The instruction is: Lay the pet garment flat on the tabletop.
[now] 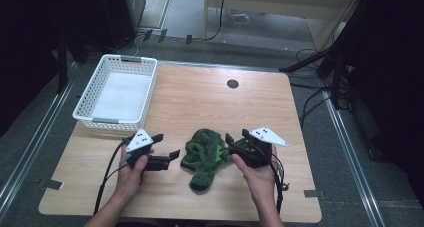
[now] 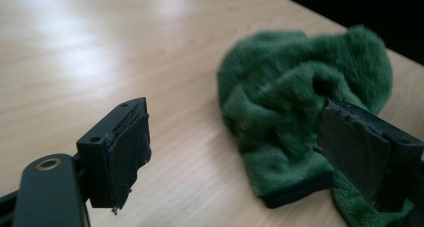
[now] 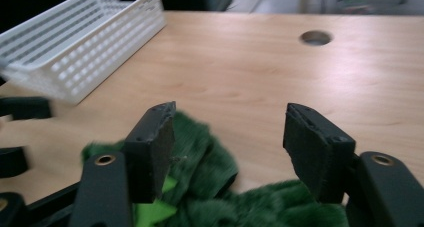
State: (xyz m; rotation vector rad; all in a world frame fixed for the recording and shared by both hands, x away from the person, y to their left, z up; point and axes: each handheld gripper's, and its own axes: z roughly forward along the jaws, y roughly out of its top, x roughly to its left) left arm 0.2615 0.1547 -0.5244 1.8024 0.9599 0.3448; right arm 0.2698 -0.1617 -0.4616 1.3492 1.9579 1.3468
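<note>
Counter: light wood, a round hole near its far edge.
Basket: white plastic, at the far left corner.
Green cloth: crumpled at the near middle, between both grippers.
Left gripper: jaws wide apart, holding nothing, just beside the cloth.
Right gripper: jaws apart over the cloth's edge, gripping nothing.

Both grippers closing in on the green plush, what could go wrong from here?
1. The green plush lies crumpled; the open right gripper may pinch only a loose fold, so it could slip.
2. The open left gripper comes in low beside the plush and could push it across the table rather than straddle it.
</note>
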